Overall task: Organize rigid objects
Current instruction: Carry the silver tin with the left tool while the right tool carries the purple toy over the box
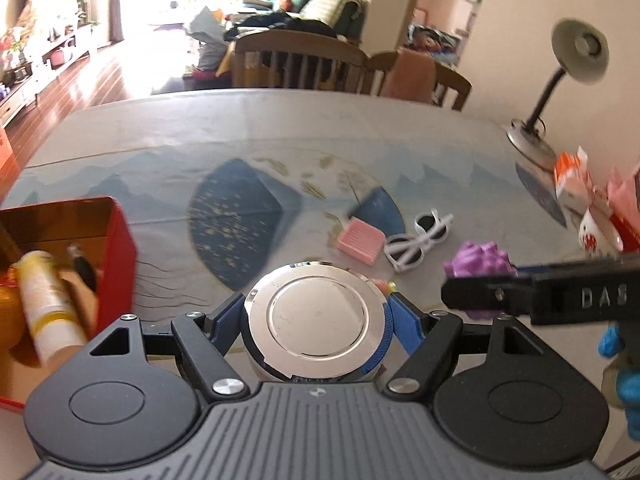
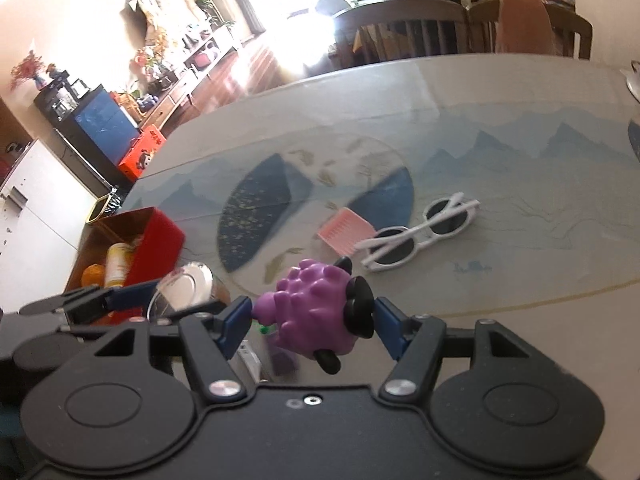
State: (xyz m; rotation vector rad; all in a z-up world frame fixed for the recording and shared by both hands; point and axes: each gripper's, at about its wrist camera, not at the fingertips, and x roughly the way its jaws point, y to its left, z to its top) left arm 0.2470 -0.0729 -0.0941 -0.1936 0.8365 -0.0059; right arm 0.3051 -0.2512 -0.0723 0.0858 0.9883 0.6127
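both loads sit right of the red box (image 1: 116, 256), likely their destination: left gripper (image 1: 316, 320) clamps a silver-lidded jar (image 1: 318, 318), right gripper (image 2: 312, 320) pinches a purple sheep toy (image 2: 316, 308).

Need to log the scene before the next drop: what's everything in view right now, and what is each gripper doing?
Red box: 1, table's left, open.
Tube: 1, white-yellow, in box.
Orange item: 1, in box.
Round tin: 1, silver lid, between left fingers.
Sheep toy: 1, purple with black head, between right fingers.
Comb: 1, pink, mid-table.
Sunglasses: 1, white, beside comb.
Desk lamp: 1, grey, far right.
Cup: 1, white-red, right edge.
Left gripper: holding tin.
Right gripper: holding sheep.
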